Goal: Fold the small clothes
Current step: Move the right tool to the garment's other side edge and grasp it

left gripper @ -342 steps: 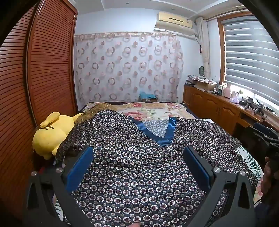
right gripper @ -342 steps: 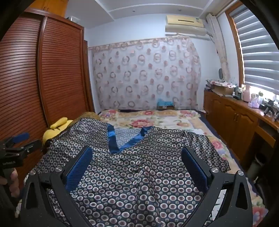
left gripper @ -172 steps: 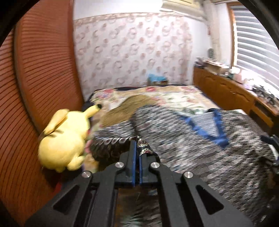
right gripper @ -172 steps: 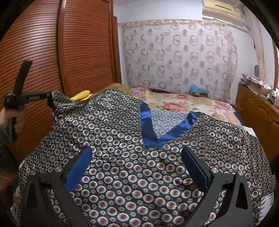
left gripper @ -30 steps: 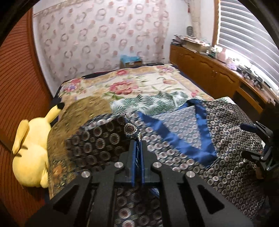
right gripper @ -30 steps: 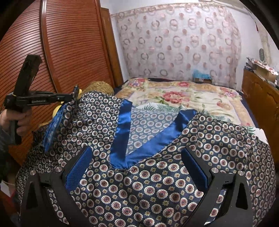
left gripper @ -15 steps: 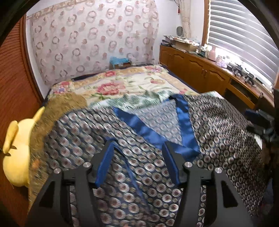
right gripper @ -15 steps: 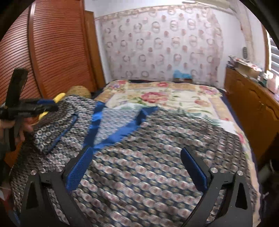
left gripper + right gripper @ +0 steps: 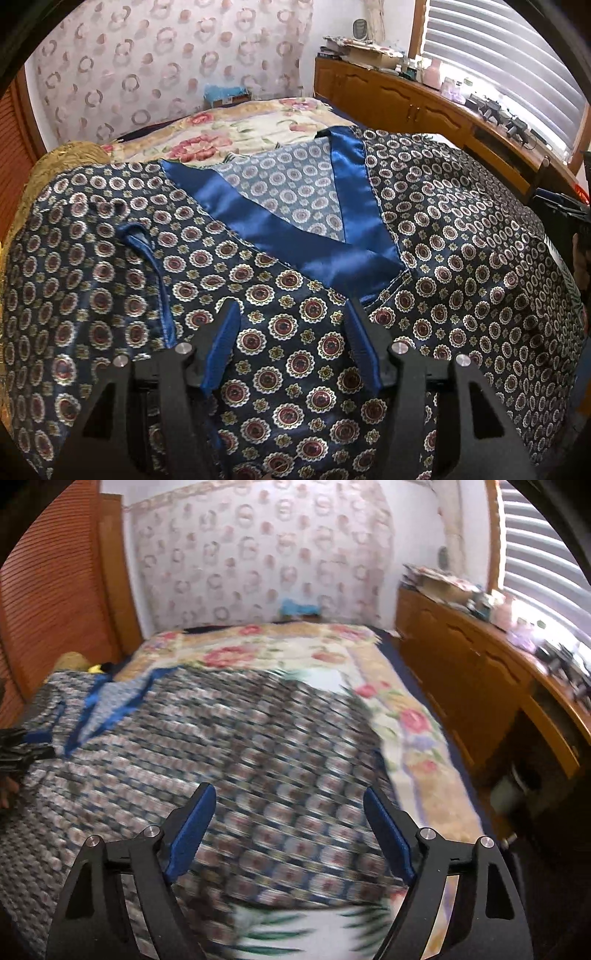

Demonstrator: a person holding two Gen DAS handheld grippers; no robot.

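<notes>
A dark patterned top (image 9: 295,332) with a blue satin V-collar (image 9: 332,254) lies spread on the bed. Its left sleeve, edged in blue trim (image 9: 159,277), is folded over onto the body. My left gripper (image 9: 291,325) is open and empty, just above the cloth below the collar. In the right wrist view the top (image 9: 240,757) is blurred. My right gripper (image 9: 288,812) is open and empty above the top's right side. The other gripper shows at that view's left edge (image 9: 22,749).
The floral bedspread (image 9: 332,657) lies under the top. A wooden cabinet (image 9: 480,672) with clutter runs along the right under a window with blinds. A wooden wardrobe (image 9: 55,590) stands at left. A yellow plush toy (image 9: 74,662) peeks out behind the top.
My left gripper carried the left sleeve inward, let it go and opened; the sleeve now lies folded on the body. My right gripper swung to the right, its view blurred by the motion.
</notes>
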